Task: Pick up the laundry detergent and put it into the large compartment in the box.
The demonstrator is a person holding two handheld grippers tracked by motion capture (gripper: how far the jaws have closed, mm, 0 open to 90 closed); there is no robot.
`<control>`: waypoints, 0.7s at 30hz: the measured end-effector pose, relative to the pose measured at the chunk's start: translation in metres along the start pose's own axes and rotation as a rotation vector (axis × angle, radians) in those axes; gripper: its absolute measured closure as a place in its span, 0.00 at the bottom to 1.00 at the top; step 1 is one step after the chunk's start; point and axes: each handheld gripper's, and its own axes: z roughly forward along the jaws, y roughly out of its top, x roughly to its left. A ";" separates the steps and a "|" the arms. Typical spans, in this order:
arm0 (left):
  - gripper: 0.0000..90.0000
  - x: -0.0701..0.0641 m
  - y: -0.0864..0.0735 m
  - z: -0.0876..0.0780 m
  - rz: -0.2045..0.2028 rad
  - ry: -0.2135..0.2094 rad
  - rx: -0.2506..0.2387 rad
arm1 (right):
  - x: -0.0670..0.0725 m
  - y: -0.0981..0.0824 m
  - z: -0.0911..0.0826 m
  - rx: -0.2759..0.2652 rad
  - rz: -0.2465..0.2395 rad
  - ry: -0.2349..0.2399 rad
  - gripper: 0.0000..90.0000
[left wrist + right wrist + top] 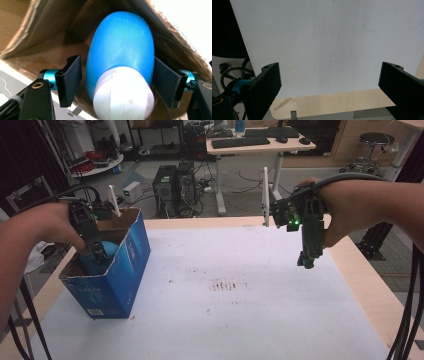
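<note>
The bottle (122,57) is lying inside the box (120,275) at the left of the high view, blue and egg-shaped, smooth, with a white cap facing the left gripper view's camera at lower centre. It is resting against the box's brown inner walls. The left gripper (97,251) is reaching down into the box from above, its fingers (71,80) standing on either side of the bottle: a gap is showing at the left finger, while the right one is sitting close against the blue side, so the grip is loosened and not pressing. The left hand (55,222) is angling in from the left edge, wrist bent downward. The box is standing open-topped, blue outside, near the left edge of the white surface (250,310). At the right of the high view the right gripper (306,261) is hanging above the surface, pointing down, fingers (265,87) spread wide with nothing between them.
</note>
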 end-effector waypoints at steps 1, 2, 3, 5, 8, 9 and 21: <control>0.27 0.000 0.000 -0.002 0.000 0.006 0.004 | 0.000 0.000 0.000 0.002 0.003 0.000 0.04; 0.25 -0.001 0.000 -0.003 -0.004 0.006 -0.007 | 0.000 0.000 0.000 0.004 0.005 0.001 0.04; 0.25 -0.002 -0.001 -0.005 -0.003 0.004 -0.014 | 0.000 0.000 0.000 0.005 0.004 0.001 0.04; 0.25 -0.003 -0.001 -0.009 0.004 0.010 -0.012 | 0.000 0.000 0.001 0.003 0.009 0.002 0.04; 0.24 -0.003 -0.002 -0.015 0.014 0.016 -0.008 | 0.000 -0.001 0.001 0.005 0.005 0.002 0.04; 0.24 -0.005 -0.003 -0.016 0.003 0.021 -0.015 | 0.000 0.000 0.001 0.003 0.007 0.002 0.04; 0.19 -0.013 -0.009 -0.040 0.048 0.050 -0.023 | 0.000 -0.001 0.000 -0.002 -0.003 0.003 0.04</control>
